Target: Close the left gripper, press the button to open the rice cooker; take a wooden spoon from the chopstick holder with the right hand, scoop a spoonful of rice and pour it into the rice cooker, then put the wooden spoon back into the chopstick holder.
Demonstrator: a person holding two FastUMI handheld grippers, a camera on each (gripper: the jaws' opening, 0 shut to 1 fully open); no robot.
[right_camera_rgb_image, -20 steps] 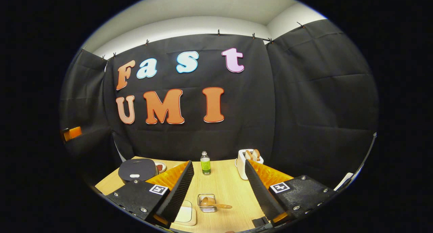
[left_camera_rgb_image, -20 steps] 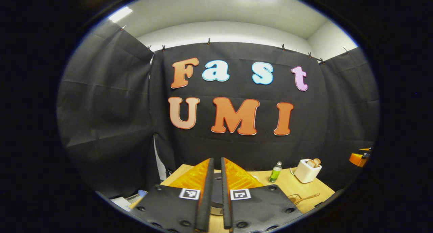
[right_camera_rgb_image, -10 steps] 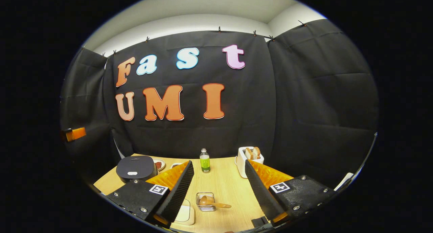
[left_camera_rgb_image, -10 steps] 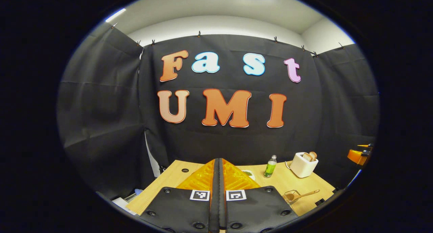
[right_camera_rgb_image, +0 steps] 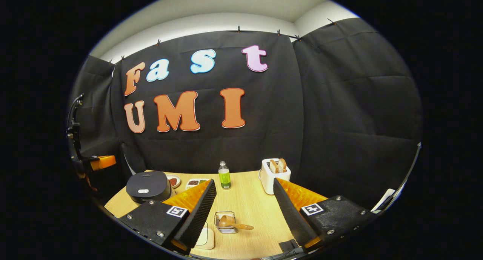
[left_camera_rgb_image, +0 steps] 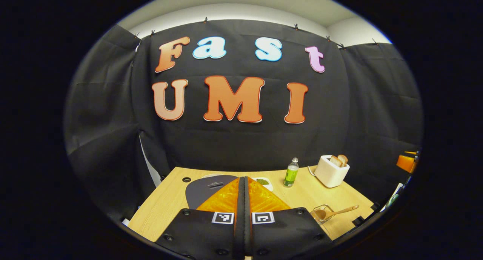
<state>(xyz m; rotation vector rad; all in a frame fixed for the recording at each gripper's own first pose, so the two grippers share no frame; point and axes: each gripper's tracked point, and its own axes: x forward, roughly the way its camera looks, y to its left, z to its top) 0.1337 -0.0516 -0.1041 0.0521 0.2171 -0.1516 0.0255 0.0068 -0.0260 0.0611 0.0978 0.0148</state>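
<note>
1. Two fingers of your left hand-held gripper (left_camera_rgb_image: 244, 211) are pressed flat together with nothing between them in the left gripper view, raised above the near edge of the desk (left_camera_rgb_image: 169, 199).
2. Just beyond those fingers you see the rice cooker (left_camera_rgb_image: 207, 186), its dark lid down.
3. Off to your right in this view, the chopstick holder (left_camera_rgb_image: 320, 215) sits near the desk's front, the wooden spoon (left_camera_rgb_image: 337, 211) resting in it with its handle leaning out to the right.
4. Farther back stand a green bottle (left_camera_rgb_image: 291, 173) and a white toaster (left_camera_rgb_image: 331, 171), well apart from the cooker.
5. In the right gripper view, your right hand-held gripper (right_camera_rgb_image: 243, 205) is spread wide and grips nothing.
6. Between its fingers, lower down, sits the chopstick holder (right_camera_rgb_image: 225, 223) with the wooden spoon (right_camera_rgb_image: 232, 224) tilted inside it.
7. At the left the rice cooker (right_camera_rgb_image: 148, 186) sits closed; the small dishes (right_camera_rgb_image: 196, 183) behind it hold what may be grains, too small to tell.
</note>
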